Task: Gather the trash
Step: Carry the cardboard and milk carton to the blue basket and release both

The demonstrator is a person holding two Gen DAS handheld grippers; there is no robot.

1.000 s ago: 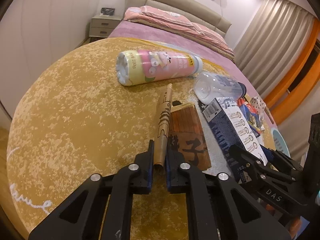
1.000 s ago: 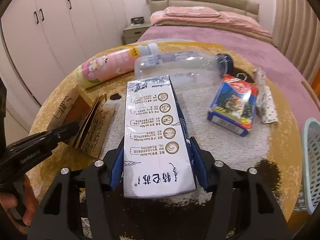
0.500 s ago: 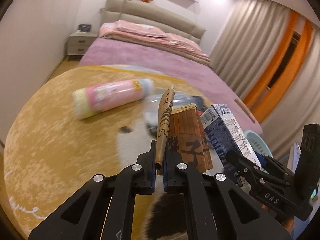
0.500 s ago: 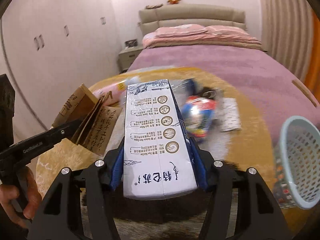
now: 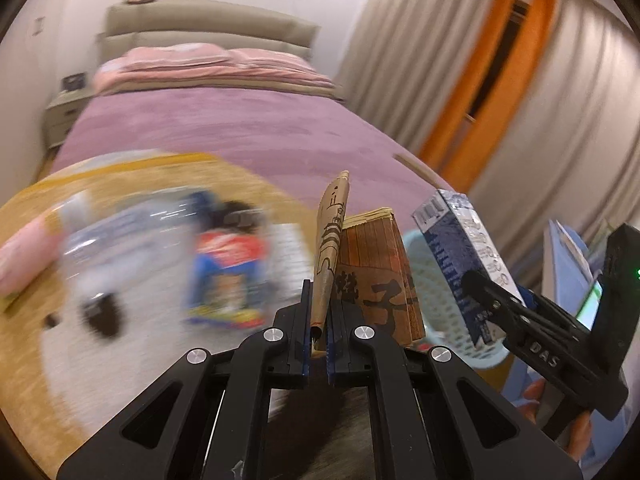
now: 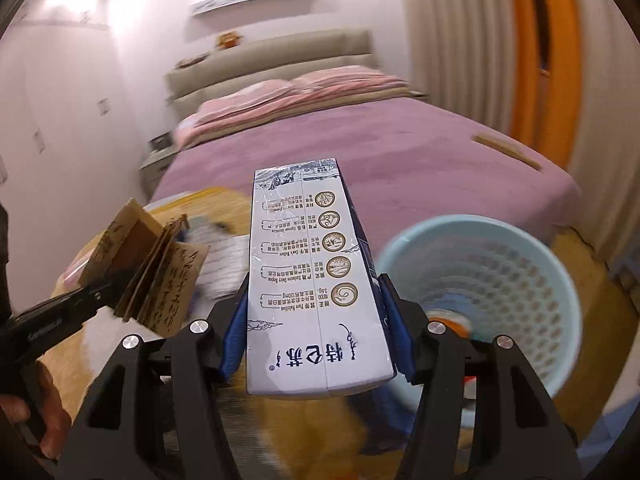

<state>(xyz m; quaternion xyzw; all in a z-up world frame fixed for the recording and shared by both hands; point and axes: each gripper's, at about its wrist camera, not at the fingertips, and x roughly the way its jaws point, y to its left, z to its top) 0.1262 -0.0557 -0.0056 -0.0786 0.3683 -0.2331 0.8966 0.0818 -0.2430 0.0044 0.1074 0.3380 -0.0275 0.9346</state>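
You carry both loads clear of the rug so they can drop into the blue basket point(image 6: 480, 300): your left gripper point(image 5: 319, 332) pinches the flattened brown carton point(image 5: 372, 276) edge-on, your right gripper point(image 6: 316, 336) clamps the milk box point(image 6: 308, 280) by its sides.

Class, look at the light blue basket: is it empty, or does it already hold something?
Not empty. Through the light blue basket opening, the right wrist view shows something orange and blue at the bottom; it is too blurred to identify.
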